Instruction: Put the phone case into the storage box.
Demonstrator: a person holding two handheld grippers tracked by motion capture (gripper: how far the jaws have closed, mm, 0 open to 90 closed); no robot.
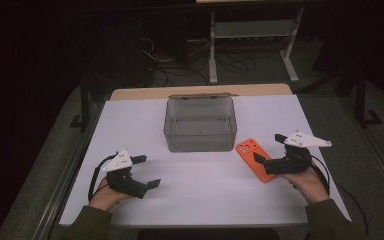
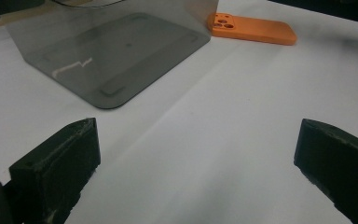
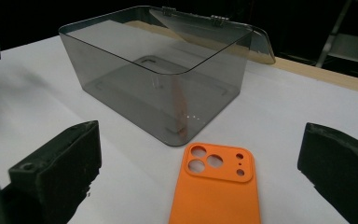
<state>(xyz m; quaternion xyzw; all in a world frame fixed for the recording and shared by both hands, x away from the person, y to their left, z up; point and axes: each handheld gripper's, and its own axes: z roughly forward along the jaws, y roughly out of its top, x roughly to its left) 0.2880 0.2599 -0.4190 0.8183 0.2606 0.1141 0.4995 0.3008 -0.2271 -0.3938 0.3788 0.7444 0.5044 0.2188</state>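
Right gripper view puts the orange phone case (image 3: 216,186) dead ahead between our wide-apart jaws, long axis running straight away toward the smoky box (image 3: 168,88). Our right gripper (image 1: 272,149) sits right at it; the left gripper (image 1: 147,171), also spread, is well off.

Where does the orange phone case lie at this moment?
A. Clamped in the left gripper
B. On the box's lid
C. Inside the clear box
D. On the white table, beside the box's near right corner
D: the orange phone case lies flat on the white table, outside the clear box, between the open jaws of the right gripper.
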